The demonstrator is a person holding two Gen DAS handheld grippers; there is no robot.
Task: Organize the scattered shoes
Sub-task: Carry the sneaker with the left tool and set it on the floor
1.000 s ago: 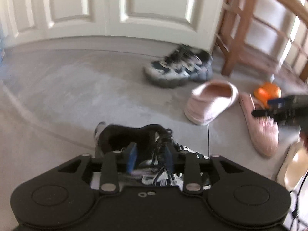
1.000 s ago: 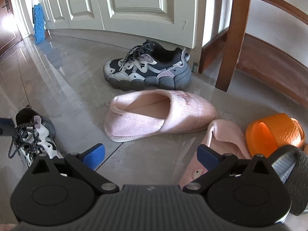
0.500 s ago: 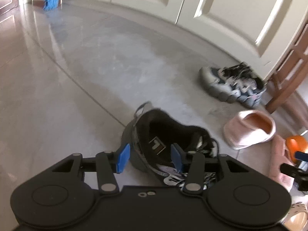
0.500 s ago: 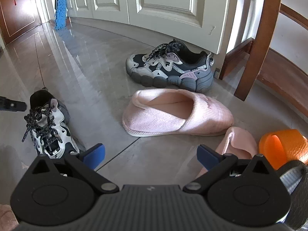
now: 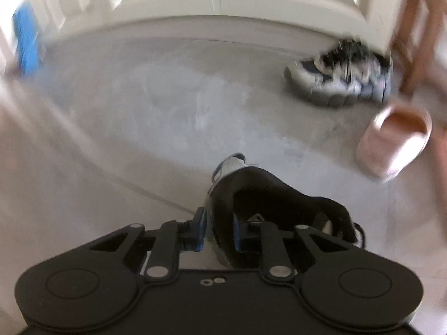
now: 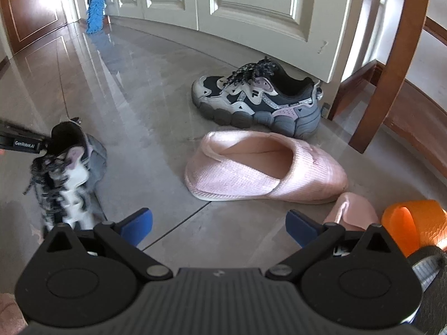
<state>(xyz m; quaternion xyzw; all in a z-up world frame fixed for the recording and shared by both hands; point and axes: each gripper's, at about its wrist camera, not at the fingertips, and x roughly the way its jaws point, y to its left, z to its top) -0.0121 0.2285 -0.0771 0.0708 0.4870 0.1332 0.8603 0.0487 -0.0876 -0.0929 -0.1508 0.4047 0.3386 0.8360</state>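
Left gripper (image 5: 218, 230) jaws pinching the collar of a dark sneaker (image 5: 268, 195), right gripper (image 6: 219, 224) jaws spread over the floor (image 6: 145, 117), 1 matching sneaker (image 6: 257, 97) beside a pink slipper (image 6: 265, 171).

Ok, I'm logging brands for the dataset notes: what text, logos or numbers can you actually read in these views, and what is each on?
"GenRobot.AI": white lettering on the black left gripper, seen in the right wrist view.
A small logo on the side of the sneaker by the door: too small to read for certain.
A small mark on the right gripper body: no letters.
A label inside the held sneaker: blurred, unreadable.
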